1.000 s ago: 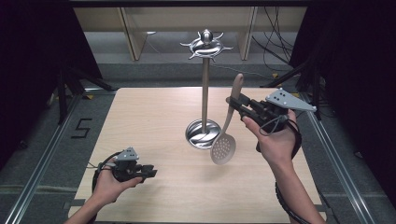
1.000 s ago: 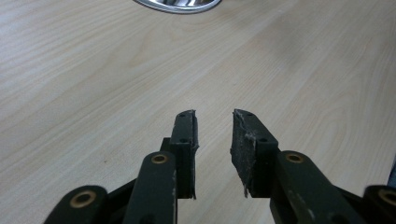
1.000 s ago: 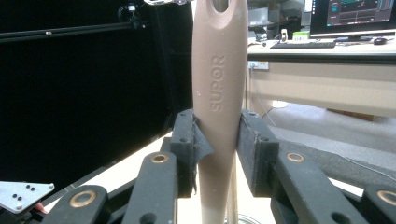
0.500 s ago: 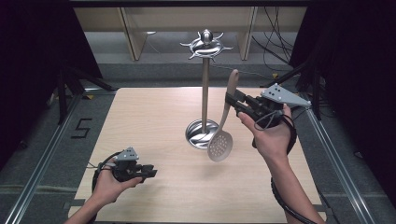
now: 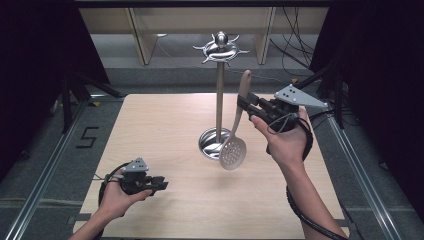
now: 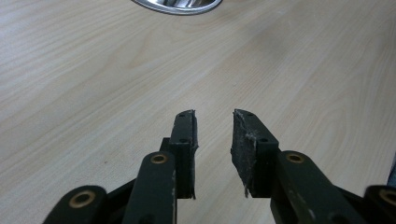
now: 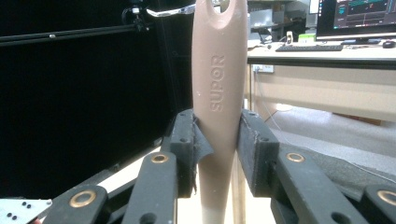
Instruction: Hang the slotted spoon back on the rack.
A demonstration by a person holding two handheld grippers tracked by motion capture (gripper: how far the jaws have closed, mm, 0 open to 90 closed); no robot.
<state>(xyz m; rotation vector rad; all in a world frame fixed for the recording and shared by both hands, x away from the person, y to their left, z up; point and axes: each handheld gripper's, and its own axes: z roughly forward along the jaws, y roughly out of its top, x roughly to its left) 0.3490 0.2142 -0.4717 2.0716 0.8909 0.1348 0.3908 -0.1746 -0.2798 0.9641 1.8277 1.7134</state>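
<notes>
High view: right gripper [image 5: 248, 107] holds skimmer [image 5: 235, 132] by its handle, perforated head hanging above the tabletop [image 5: 165, 130], just beside the rack pole [image 5: 219, 95]. Left gripper [image 5: 159, 185] low, near the front edge.
Left gripper view: jaws apart, nothing between.
Right gripper view: jaws clamped on handle; embossed "SUPOR" [image 7: 217, 83].

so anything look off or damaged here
Yes, the pads. In the left gripper view, the left claw's right pad has a chipped, frayed face. In the right gripper view, a flap of the left pad of the right claw peels out against the skimmer handle. Otherwise nothing is spilled or askew.
</notes>
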